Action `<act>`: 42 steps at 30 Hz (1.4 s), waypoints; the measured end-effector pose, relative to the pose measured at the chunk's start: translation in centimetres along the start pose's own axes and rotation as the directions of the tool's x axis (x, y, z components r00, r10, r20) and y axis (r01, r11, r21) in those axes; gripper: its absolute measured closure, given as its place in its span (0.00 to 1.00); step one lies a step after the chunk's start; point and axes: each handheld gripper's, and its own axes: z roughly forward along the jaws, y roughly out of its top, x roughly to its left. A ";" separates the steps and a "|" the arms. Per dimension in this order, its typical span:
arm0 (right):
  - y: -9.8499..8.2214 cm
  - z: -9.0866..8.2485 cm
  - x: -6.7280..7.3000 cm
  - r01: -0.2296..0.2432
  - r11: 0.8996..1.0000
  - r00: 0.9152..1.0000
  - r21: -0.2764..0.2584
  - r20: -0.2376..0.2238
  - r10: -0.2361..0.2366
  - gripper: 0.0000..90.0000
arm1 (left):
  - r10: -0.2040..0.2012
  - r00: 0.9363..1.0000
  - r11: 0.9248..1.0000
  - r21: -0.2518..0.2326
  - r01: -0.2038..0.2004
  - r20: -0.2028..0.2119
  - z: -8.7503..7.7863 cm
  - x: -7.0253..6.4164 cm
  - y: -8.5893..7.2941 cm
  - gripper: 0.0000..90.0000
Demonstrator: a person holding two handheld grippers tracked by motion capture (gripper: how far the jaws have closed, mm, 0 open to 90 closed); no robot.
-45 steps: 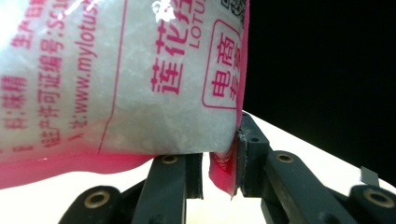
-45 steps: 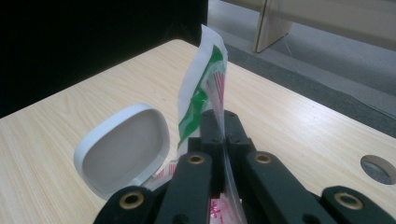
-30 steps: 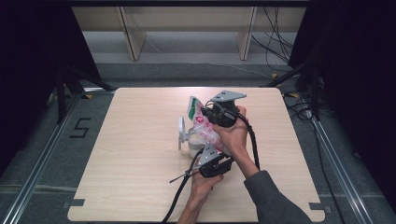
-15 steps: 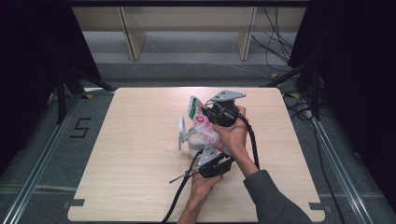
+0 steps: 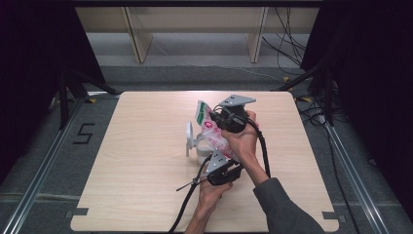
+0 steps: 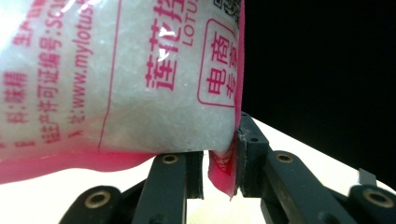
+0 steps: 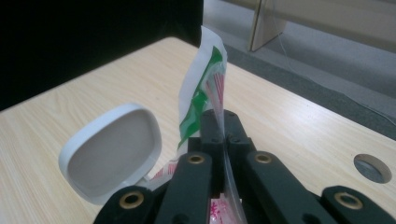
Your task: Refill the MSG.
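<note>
Your right hand-held gripper (image 7: pixel 223 133) pinches the pouch's top flap; your left hand-held gripper (image 6: pixel 219 163) pinches its pink bottom seam. The granule pouch (image 5: pixel 213 134) hangs over the white lidded container (image 5: pixel 195 144), tabletop (image 5: pixel 131 161) centre. Soft, slippery film; load shifts, so grip seams. Print: "LOTUS", "mylotus".

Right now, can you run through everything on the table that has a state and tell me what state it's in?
bag: lifted off the table, tilted over the white container, held at both ends.
white container: upright on the table, hinged lid open and standing up.
left gripper: shut on the bag's pink bottom corner.
right gripper: shut on the bag's green-and-white top edge.
</note>
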 end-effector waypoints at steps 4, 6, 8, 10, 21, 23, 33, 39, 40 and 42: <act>0.0 -0.1 -0.1 -0.015 1.000 1.000 -0.024 -0.001 0.015 1.00 | 0.005 1.000 1.000 0.000 -0.005 0.011 -0.1 0.2 0.1 0.84; 0.0 0.0 0.1 0.003 1.000 1.000 0.006 0.002 -0.003 1.00 | 0.007 1.000 1.000 0.003 -0.007 0.008 0.0 0.0 0.1 0.84; 0.1 0.1 0.0 -0.005 1.000 1.000 -0.008 0.004 0.005 1.00 | 0.007 1.000 1.000 0.001 -0.007 0.012 0.0 0.2 0.2 0.84; 0.1 0.1 -0.2 -0.007 1.000 1.000 -0.009 0.003 0.007 1.00 | 0.004 1.000 1.000 0.002 -0.004 0.013 0.0 0.1 0.2 0.84; 0.1 0.2 0.1 -0.017 1.000 1.000 -0.011 0.003 0.017 1.00 | 0.001 1.000 1.000 -0.003 -0.001 0.021 -0.2 0.4 0.3 0.84; 0.0 0.4 0.2 -0.003 1.000 1.000 -0.007 0.006 0.003 1.00 | -0.002 1.000 1.000 -0.009 0.002 0.018 -0.2 0.2 0.2 0.84; -0.1 0.5 0.1 -0.006 1.000 1.000 -0.018 0.008 0.006 1.00 | 0.004 1.000 1.000 -0.005 -0.003 0.016 -0.2 0.3 0.2 0.84; 0.0 0.5 0.2 -0.010 1.000 1.000 -0.001 -0.002 0.010 1.00 | 0.000 1.000 1.000 -0.010 0.000 0.016 -0.2 0.2 0.2 0.84; 0.0 0.4 0.3 0.002 1.000 1.000 0.010 0.002 -0.002 1.00 | 0.008 1.000 1.000 -0.004 -0.008 0.017 -0.3 0.2 0.3 0.84; 0.1 0.5 0.2 -0.005 1.000 1.000 -0.012 -0.005 0.005 1.00 | 0.002 1.000 1.000 -0.012 -0.002 0.017 -0.3 0.3 0.3 0.84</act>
